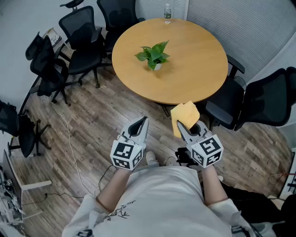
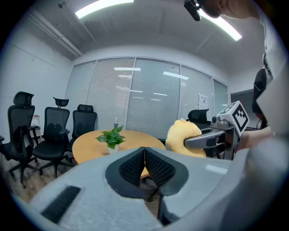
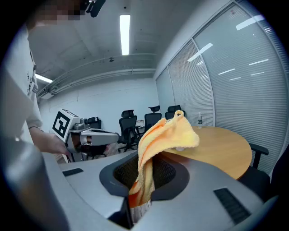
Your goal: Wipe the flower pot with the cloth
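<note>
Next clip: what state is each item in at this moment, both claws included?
left claw: shut, nothing in it.
right claw: shut on the yellow cloth.
yellow cloth: pinched, bunched, held clear of the table.
flower pot: upright on the round table, nothing touching it.
water bottle: upright at the table's far edge.

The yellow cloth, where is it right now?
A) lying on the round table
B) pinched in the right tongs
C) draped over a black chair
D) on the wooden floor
B: the yellow cloth is pinched in the right tongs, held up in the air short of the round table.
</note>
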`<state>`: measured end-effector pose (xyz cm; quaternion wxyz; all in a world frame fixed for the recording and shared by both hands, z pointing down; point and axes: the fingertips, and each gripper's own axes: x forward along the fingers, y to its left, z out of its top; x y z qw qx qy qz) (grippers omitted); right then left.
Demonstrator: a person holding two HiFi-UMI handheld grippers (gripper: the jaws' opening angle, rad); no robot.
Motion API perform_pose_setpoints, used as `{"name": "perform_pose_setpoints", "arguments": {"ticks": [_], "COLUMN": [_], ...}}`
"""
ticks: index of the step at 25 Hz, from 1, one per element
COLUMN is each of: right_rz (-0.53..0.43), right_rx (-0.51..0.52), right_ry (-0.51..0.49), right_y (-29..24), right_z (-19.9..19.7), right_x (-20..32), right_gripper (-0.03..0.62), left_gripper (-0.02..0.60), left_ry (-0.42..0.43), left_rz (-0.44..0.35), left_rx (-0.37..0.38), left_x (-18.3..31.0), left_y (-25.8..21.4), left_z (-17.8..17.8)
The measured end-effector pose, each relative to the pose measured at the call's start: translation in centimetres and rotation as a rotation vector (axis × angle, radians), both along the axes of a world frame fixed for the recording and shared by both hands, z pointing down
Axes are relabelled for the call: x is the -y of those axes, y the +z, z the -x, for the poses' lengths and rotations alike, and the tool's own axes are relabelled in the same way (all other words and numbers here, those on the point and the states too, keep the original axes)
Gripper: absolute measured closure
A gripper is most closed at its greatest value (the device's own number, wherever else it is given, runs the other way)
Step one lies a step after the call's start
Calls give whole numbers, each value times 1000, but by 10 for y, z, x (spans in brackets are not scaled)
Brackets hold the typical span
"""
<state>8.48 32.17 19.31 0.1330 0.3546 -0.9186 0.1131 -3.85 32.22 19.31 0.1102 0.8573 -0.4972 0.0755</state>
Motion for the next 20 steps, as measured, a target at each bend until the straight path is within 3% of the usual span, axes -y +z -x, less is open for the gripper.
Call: {"name": "perform_pose_setpoints", "arguments": {"ticks": [10, 20], "right_rz": [-1, -49], "right_rx": [-8, 11], "right_ry": [9, 105], "right_y": [-1, -11], "right_z": [9, 13], "right_x": [0, 20], "right_gripper": [539, 537], "left_gripper": [571, 571], "left_ry": [10, 31], "left_rz": [0, -5], "left_rx": [-4, -8], "left_x": [0, 7], "left_y": [-1, 3], "left_z": [10, 43]}}
